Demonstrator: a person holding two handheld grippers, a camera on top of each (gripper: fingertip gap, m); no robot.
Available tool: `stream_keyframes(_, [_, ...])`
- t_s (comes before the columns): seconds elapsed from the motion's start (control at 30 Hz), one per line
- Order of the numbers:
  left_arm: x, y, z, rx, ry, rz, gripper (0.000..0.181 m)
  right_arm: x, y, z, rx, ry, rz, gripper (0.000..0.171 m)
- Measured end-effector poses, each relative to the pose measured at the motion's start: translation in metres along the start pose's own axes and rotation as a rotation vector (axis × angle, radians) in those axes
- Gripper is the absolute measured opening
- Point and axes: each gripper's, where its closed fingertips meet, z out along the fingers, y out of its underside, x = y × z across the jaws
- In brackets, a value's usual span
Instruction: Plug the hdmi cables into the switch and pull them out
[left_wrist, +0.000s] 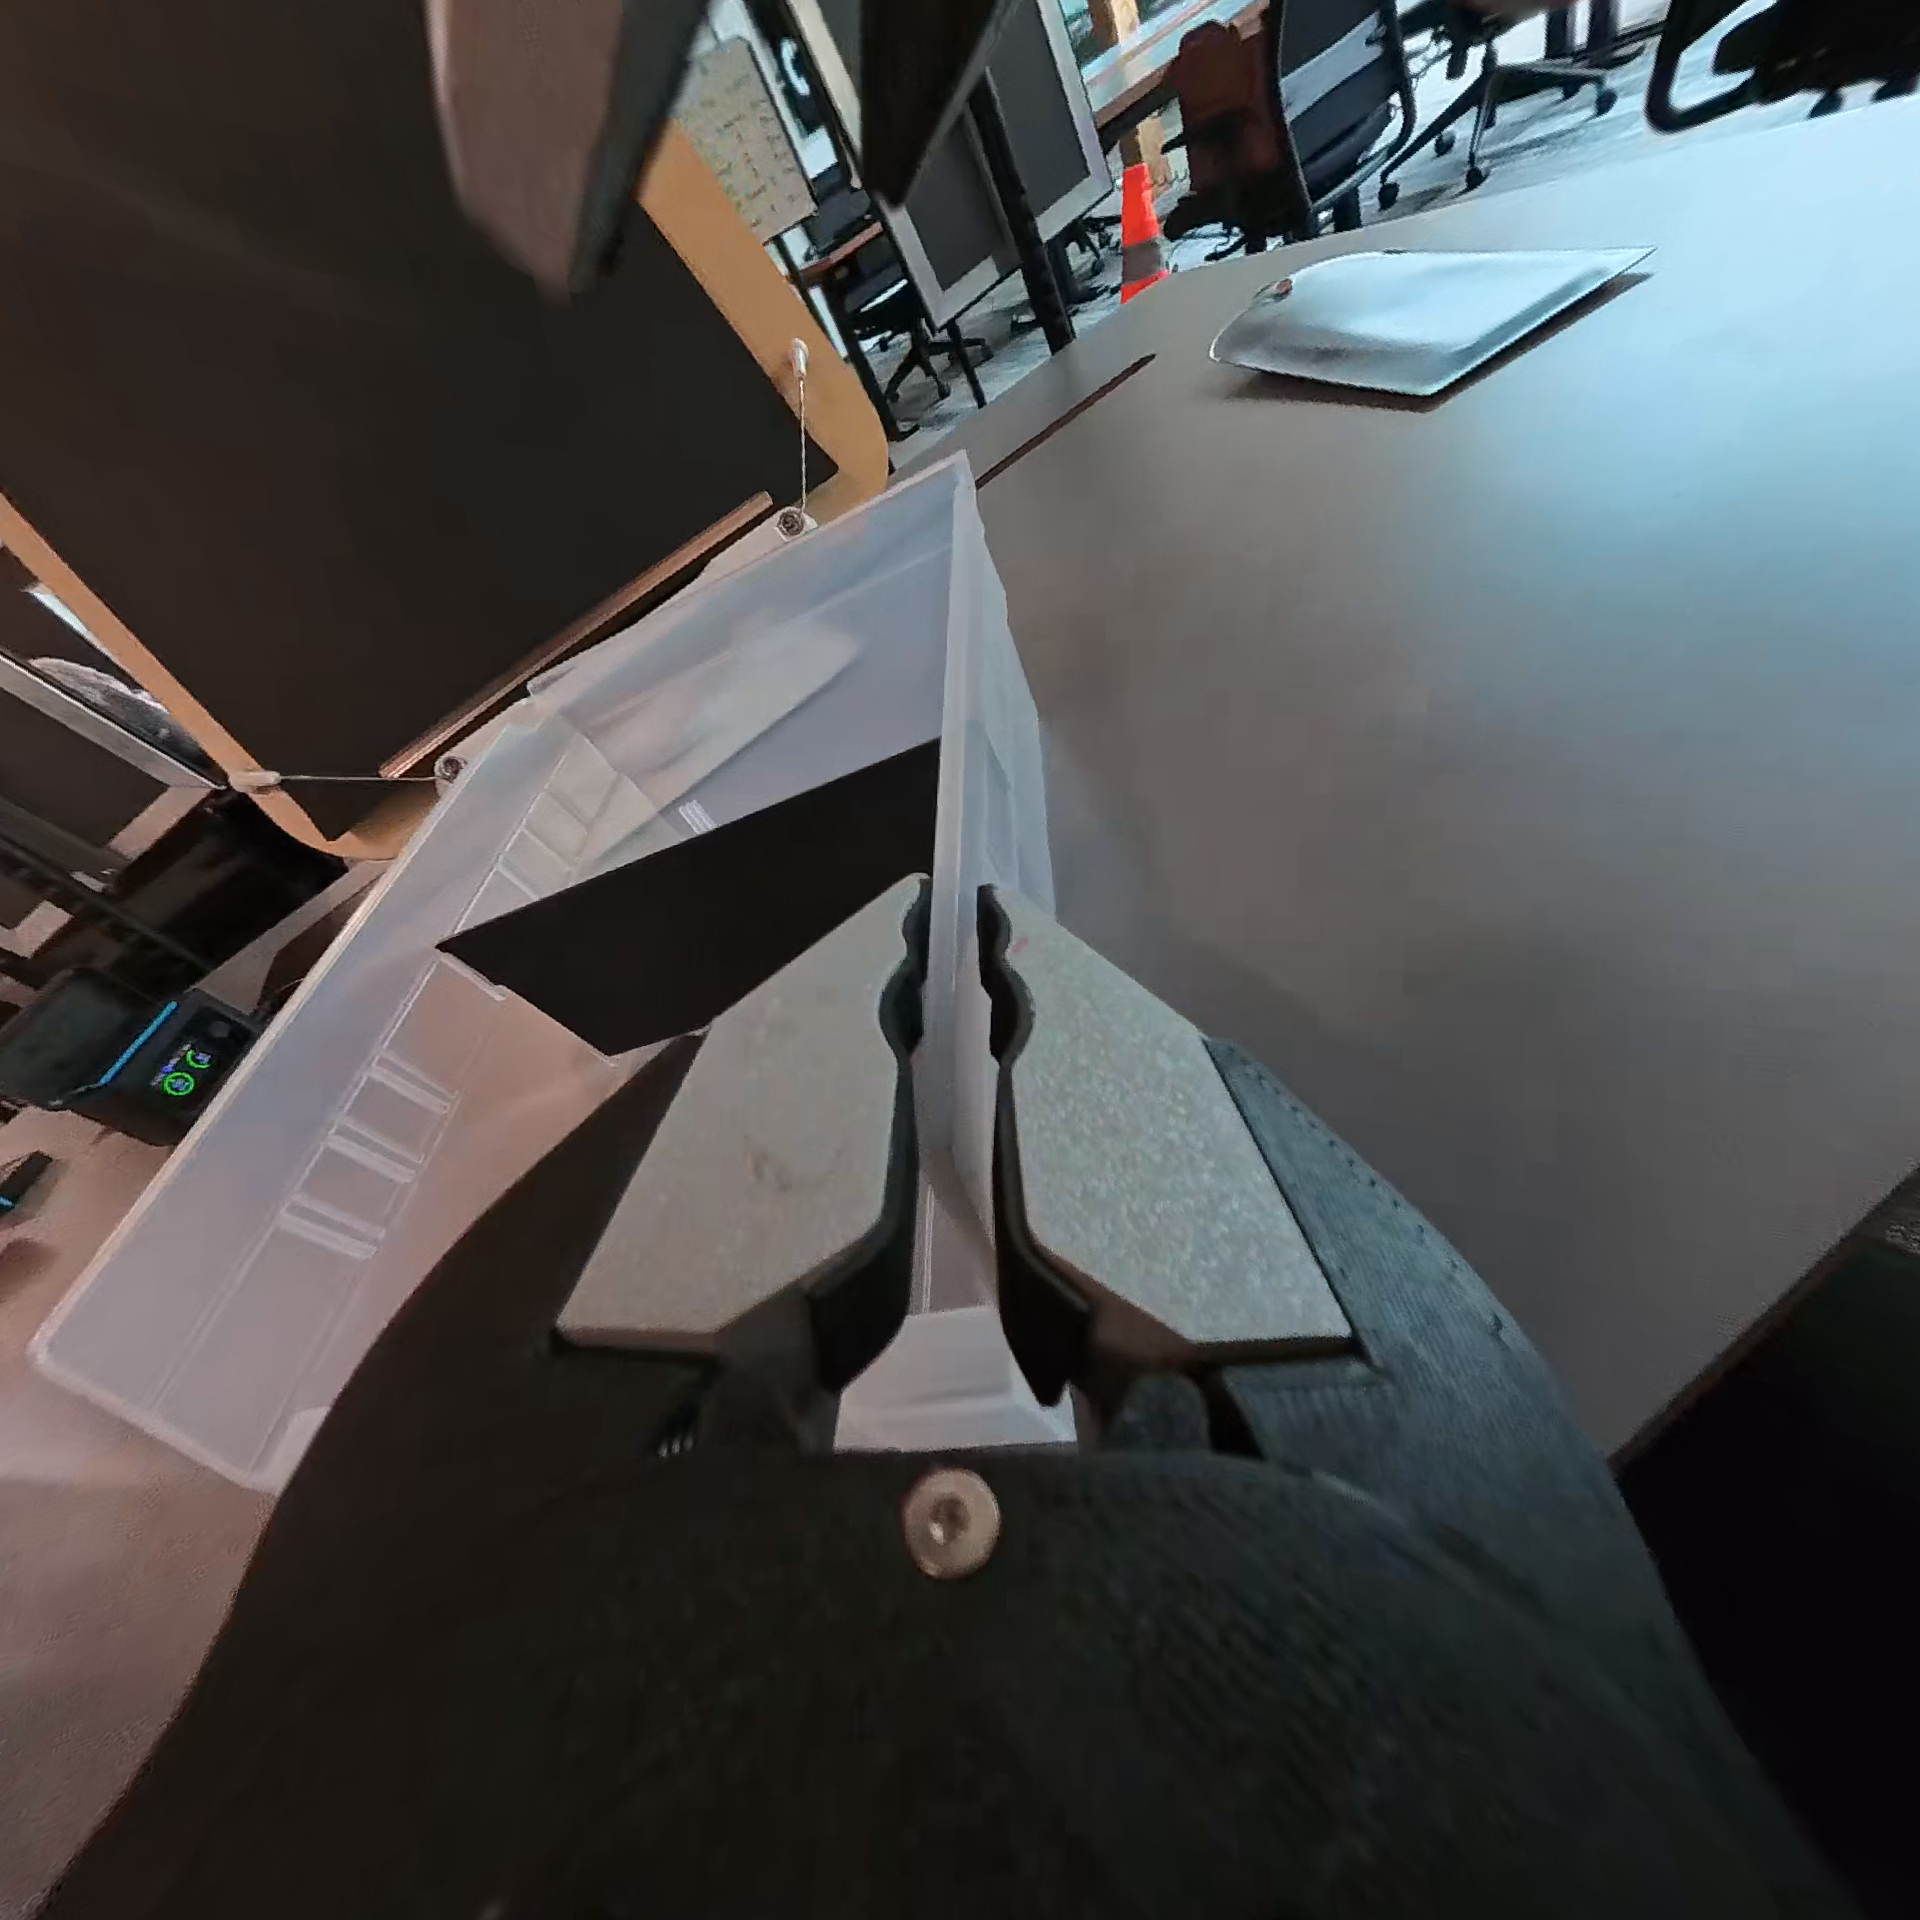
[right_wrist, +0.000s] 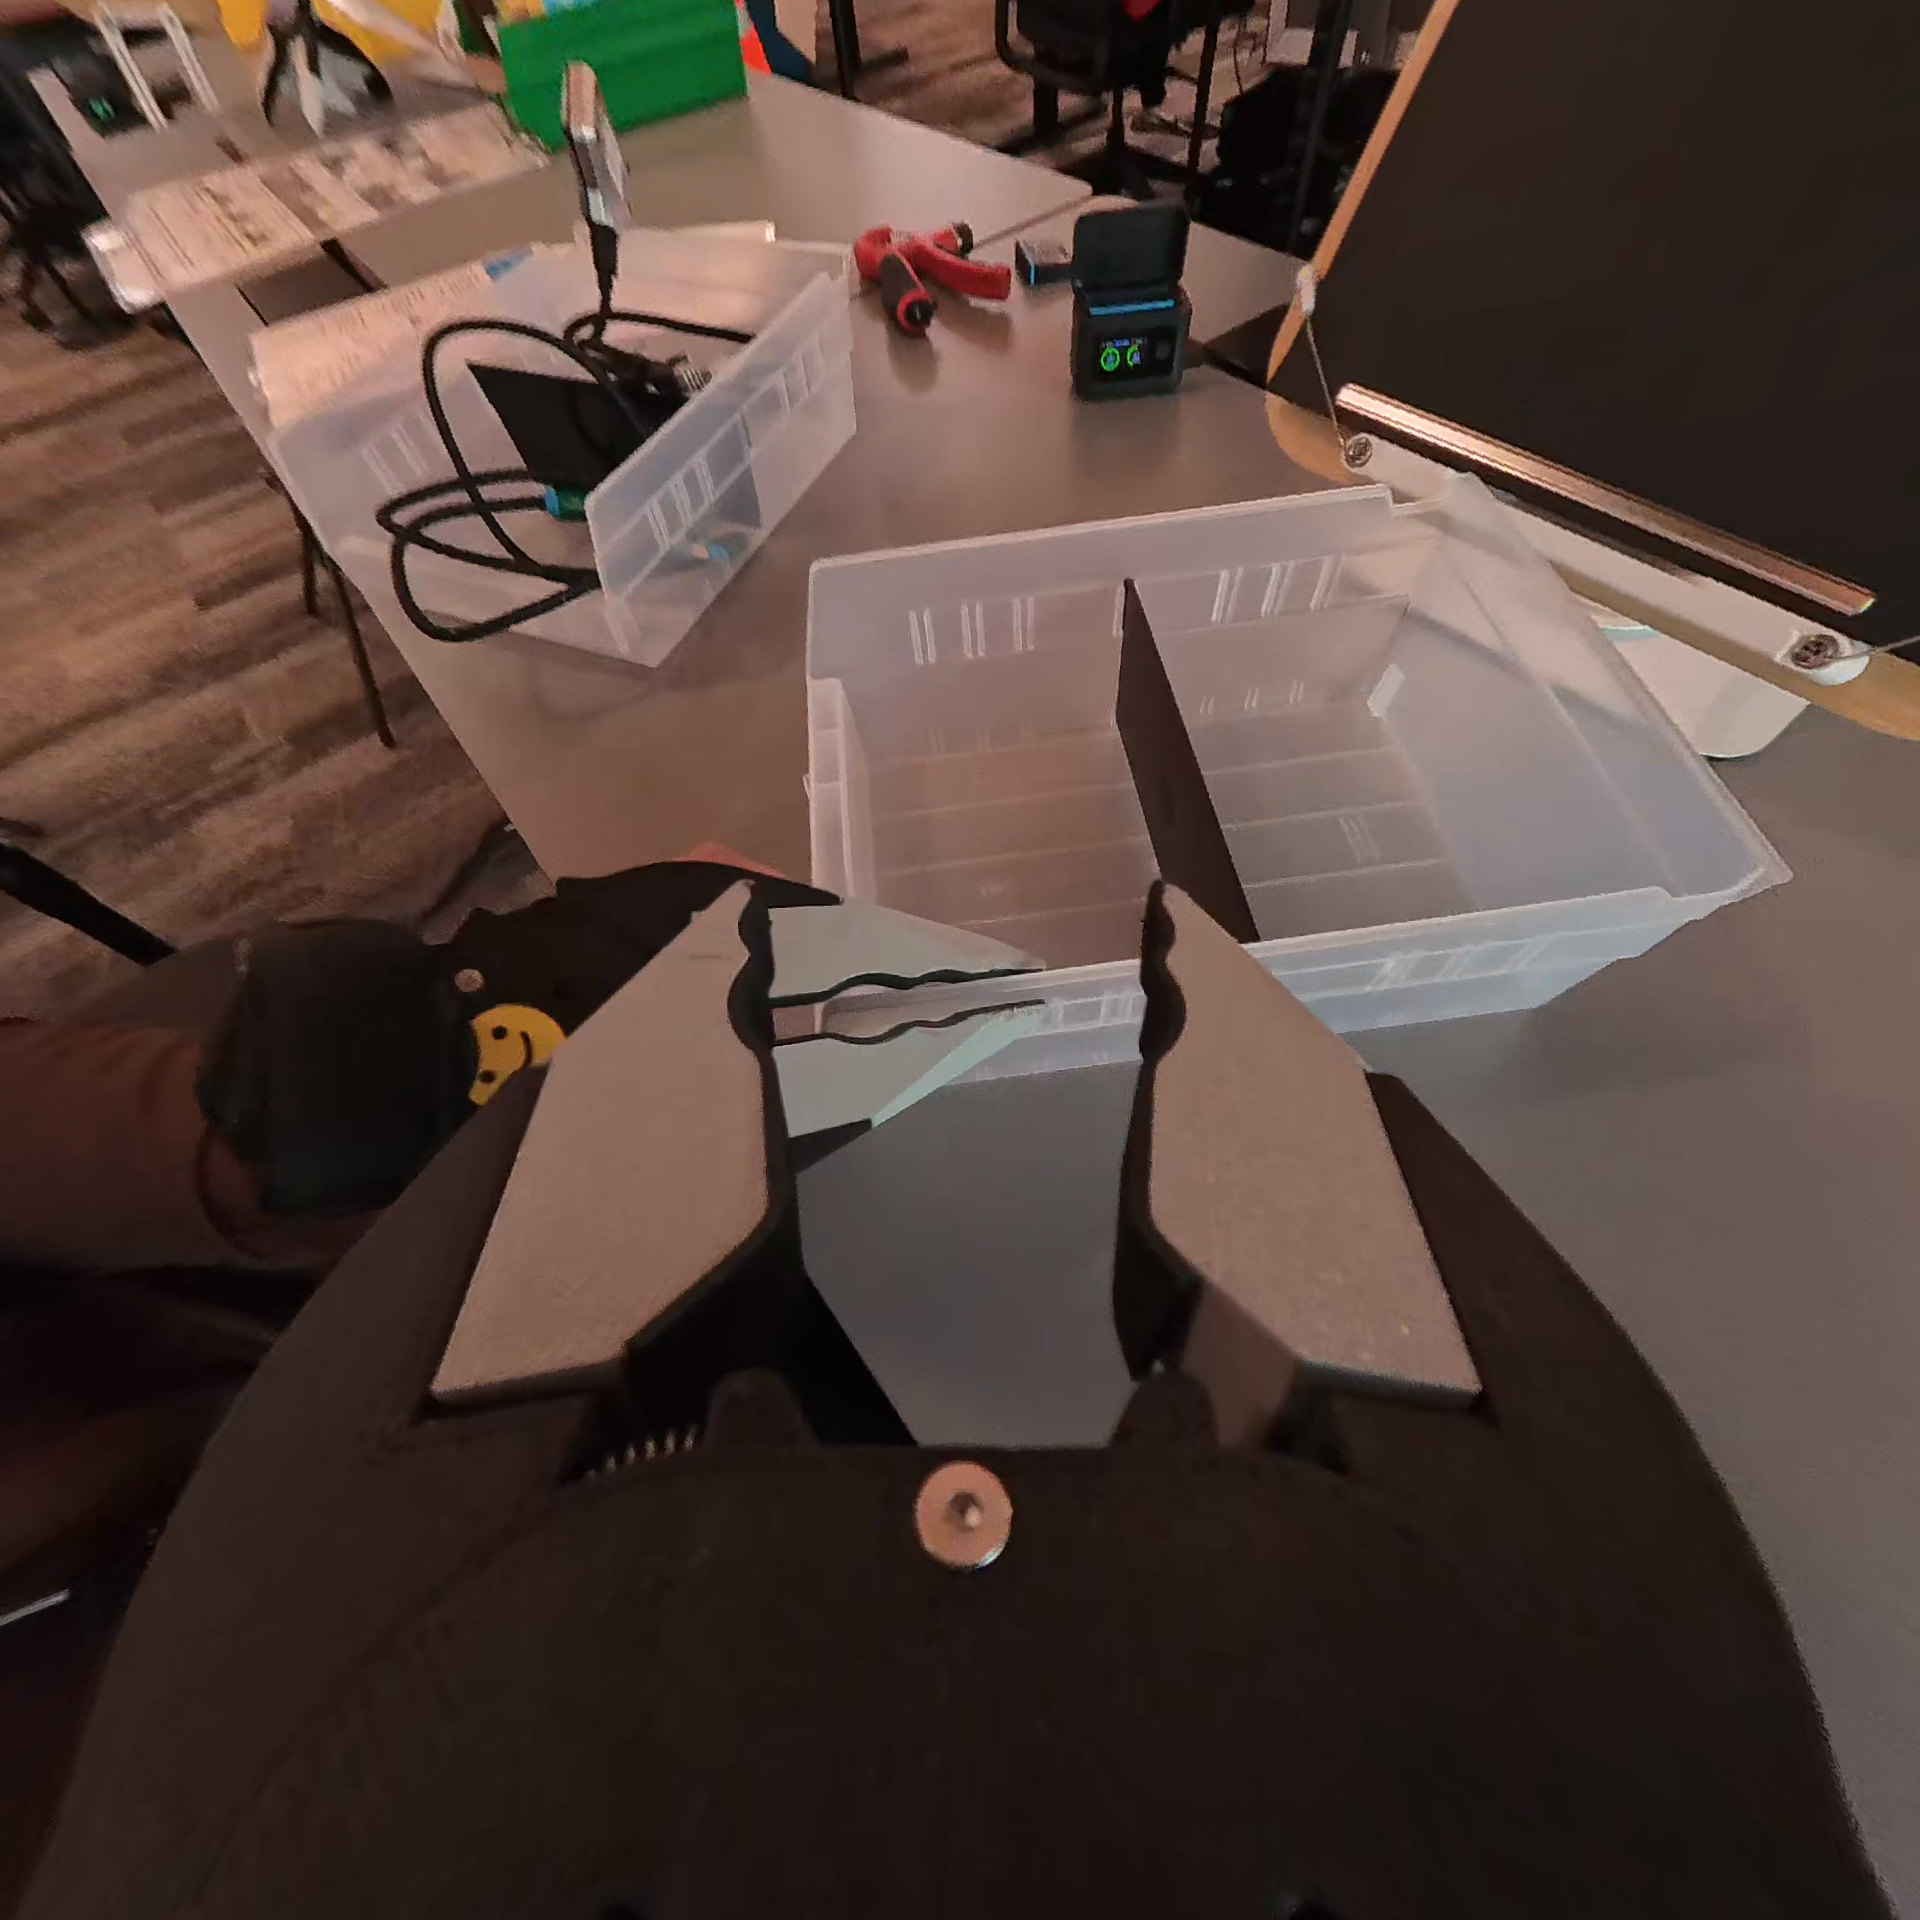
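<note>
Two black HDMI cables (right_wrist: 457, 499) lay coiled in a far clear bin (right_wrist: 717, 457) at ten o'clock in the right wrist view; no switch could be made out. Nearer, the left gripper (left_wrist: 951, 935) had its jaws clamped on the wall of an empty divided bin (right_wrist: 1558, 914), while the right gripper (right_wrist: 956, 925) hung with jaws apart over the tabletop (right_wrist: 1610, 1195). Plugging seemingly hadn't begun; the next move called for reaching the cables.
</note>
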Motion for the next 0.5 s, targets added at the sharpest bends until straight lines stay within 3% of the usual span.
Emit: stream_keyframes(0.5, [-0.001,-0.004,-0.007,0.027,0.004,-0.013,0.004,-0.007,0.006,0.024,-0.032,-0.006,-0.033,0.068])
